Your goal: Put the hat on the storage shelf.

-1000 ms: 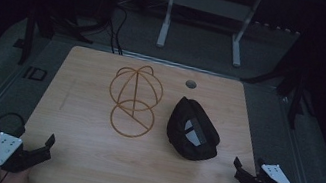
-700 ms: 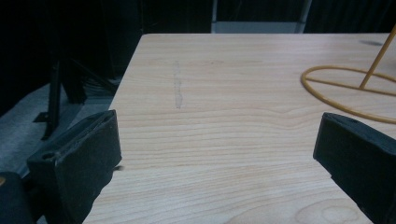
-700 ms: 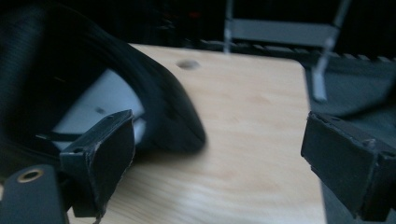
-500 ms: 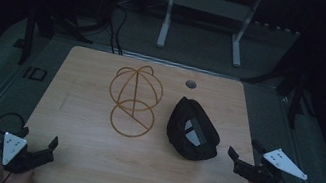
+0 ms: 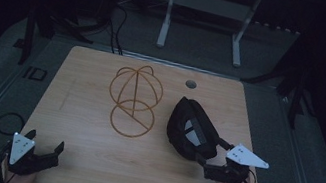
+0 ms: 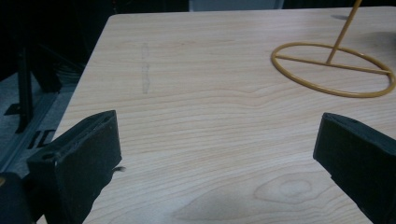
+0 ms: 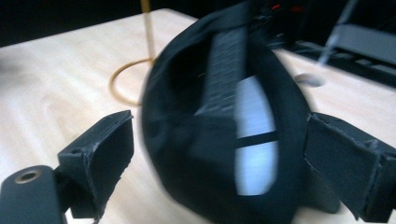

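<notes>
A black cap [image 5: 190, 129] lies upside down right of the table's middle, a white label showing inside it. A gold wire hat stand [image 5: 134, 97] with a round base ring stands left of it. My right gripper [image 5: 208, 154] is open at the cap's near right edge; in the right gripper view the cap [image 7: 224, 121] sits between its spread jaws, blurred. My left gripper [image 5: 54, 152] rests open near the front left corner with nothing between its jaws. In the left gripper view the stand's base ring [image 6: 332, 70] lies far right.
The wooden table [image 5: 77, 107] has a round grommet hole [image 5: 191, 84] near its back edge. A cable loop [image 5: 6, 120] lies on the floor by the left edge. A metal frame [image 5: 206, 8] stands beyond the table in the dark.
My right gripper has moved left and forward from the table's right edge up to the cap, so that the cap now lies between its jaws. The left gripper has barely shifted.
</notes>
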A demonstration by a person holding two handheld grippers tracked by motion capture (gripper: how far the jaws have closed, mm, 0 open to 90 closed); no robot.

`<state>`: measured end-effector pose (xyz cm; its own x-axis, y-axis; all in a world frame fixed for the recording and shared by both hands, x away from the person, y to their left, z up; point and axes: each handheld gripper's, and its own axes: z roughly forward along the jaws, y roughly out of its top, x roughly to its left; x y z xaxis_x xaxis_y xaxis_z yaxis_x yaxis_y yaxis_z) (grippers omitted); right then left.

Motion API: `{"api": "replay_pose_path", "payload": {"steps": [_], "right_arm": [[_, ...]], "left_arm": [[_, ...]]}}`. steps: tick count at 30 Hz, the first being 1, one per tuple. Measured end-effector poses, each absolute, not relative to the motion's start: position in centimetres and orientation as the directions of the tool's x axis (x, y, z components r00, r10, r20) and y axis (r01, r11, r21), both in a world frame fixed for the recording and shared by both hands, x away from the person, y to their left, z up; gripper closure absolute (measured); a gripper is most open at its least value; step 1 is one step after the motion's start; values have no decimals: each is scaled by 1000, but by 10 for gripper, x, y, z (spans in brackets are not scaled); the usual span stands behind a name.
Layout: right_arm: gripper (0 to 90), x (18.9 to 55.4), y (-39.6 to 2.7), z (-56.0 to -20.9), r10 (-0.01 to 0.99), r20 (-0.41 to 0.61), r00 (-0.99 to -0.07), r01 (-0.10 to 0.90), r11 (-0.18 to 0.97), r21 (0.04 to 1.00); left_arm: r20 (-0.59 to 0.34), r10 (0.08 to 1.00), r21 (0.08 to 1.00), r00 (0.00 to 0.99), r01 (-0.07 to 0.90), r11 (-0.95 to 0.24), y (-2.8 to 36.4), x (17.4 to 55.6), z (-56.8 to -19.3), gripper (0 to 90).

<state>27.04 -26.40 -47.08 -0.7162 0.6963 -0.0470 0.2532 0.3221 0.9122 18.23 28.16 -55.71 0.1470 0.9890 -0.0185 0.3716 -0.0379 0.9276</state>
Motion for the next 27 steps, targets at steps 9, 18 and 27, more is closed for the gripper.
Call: {"api": "replay_pose_path", "payload": {"steps": [9,18,27], "right_arm": [[84,279,-241,-510,705,-134,-697,283,441,852],[384,290,-238,-526,689,-200,-697,259,502,825],[882,298,-240,-524,599,-254,-760,211,596,775]], "left_arm": [[-22,989,928,143,371,-33,282,183,-557,14],[-40,990,926,137,376,-15,283,184,-559,14],[-44,988,925,148,381,-16,282,185,-559,14]]}}
